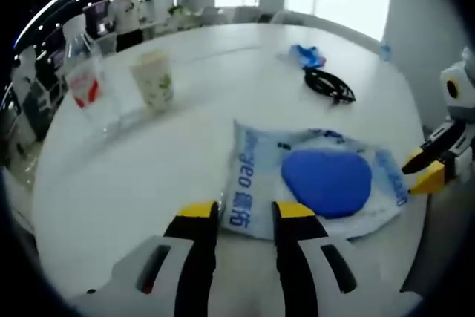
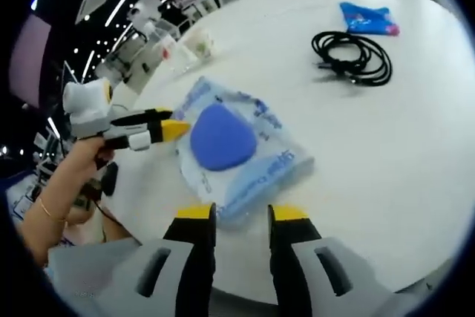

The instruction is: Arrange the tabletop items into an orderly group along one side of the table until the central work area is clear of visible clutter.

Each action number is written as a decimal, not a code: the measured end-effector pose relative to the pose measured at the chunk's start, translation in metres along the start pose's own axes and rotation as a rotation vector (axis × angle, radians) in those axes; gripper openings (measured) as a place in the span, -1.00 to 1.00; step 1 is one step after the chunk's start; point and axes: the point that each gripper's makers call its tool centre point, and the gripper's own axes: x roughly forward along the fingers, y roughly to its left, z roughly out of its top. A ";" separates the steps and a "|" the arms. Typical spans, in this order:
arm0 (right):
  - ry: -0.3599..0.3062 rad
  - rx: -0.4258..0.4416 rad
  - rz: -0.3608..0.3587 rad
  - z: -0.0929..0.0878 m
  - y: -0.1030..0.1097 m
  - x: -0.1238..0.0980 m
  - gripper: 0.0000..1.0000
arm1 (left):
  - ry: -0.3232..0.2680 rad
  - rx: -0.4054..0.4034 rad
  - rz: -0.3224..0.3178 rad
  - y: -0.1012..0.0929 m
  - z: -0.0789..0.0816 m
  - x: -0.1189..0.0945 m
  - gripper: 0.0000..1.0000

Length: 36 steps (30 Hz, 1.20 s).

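A: In the left gripper view, where do the left tongs (image 1: 246,211) stand?

B: Their yellow-tipped jaws are parted a little and hold nothing. The tips sit at the near edge of the clear packet (image 1: 315,183), the one with the blue oval inside and blue print on it. The packet lies flat on the white table (image 1: 126,191), close to the table's near side.

A: And open room?

B: Plenty to the left of the packet, bare white surface up to the clear cup (image 1: 90,90) and the paper cup (image 1: 154,79), which stand upright side by side. Beyond the packet lie a coiled black cable (image 1: 329,85) and a small blue pouch (image 1: 306,56) (both well apart from the packet). The right tongs (image 1: 424,171) come in from the right, tips just beside the packet's right edge.

A: The right gripper view?

B: The right tongs (image 2: 243,214) are also slightly open and empty, tips at the packet's (image 2: 237,146) near corner. The left tongs (image 2: 175,129), held by a hand (image 2: 85,155), point at its far side. The cable (image 2: 353,57) and pouch (image 2: 367,18) lie off to the right, with bare table (image 2: 386,154) between.
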 end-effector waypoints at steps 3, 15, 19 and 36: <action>0.031 0.009 -0.004 -0.007 -0.003 0.005 -0.57 | 0.014 0.011 0.007 0.001 -0.001 0.000 -0.49; 0.056 0.065 0.064 -0.007 0.002 0.006 -0.92 | 0.039 0.053 0.029 0.000 0.005 -0.010 -0.94; 0.055 0.039 0.072 -0.003 0.002 0.003 -0.96 | 0.040 0.057 0.035 -0.002 0.005 -0.011 -0.98; -0.131 -0.040 -0.025 0.057 -0.029 -0.030 -0.98 | -0.104 0.036 -0.022 -0.019 0.051 -0.049 -1.00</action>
